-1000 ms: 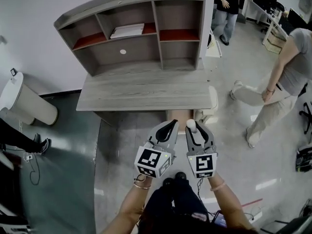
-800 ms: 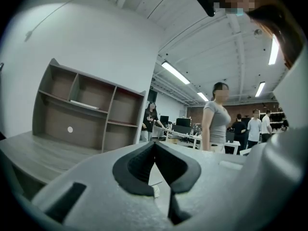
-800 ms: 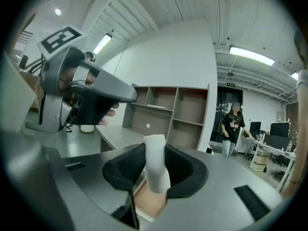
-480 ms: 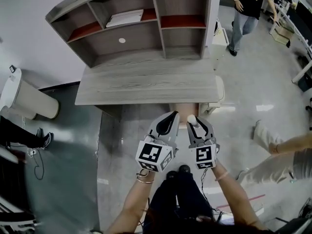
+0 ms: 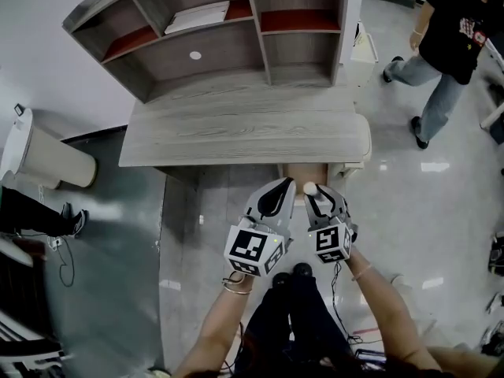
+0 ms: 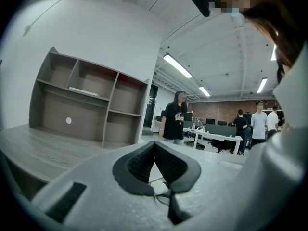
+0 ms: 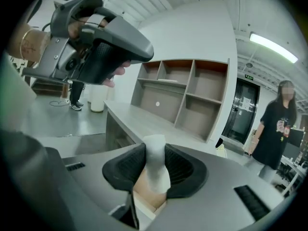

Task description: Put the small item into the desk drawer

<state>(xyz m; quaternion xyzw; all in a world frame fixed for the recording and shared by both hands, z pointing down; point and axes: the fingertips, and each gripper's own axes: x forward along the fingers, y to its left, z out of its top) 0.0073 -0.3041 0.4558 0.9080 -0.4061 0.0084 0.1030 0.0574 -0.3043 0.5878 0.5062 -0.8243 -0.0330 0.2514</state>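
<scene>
My right gripper [image 5: 313,192] is shut on a small white item [image 5: 310,188], which sticks up between its dark pads [image 7: 180,170] in the right gripper view [image 7: 155,165]. It hangs just in front of the grey wooden desk [image 5: 236,136], close to a tan drawer part [image 5: 303,172] under the desk's front edge. My left gripper [image 5: 277,192] hangs beside it on the left, shut with nothing in it. In the left gripper view its pads [image 6: 137,165] meet at the tip.
A grey hutch [image 5: 220,50] with shelves stands on the desk's far half, white sheets [image 5: 197,16] on one shelf. A white bin [image 5: 43,164] stands at the left. A person [image 5: 449,46] walks at the right. The floor is glossy grey.
Both grippers have sunk and now sit nearer the desk's front edge, the white item still in the right one. People at the right have moved.
</scene>
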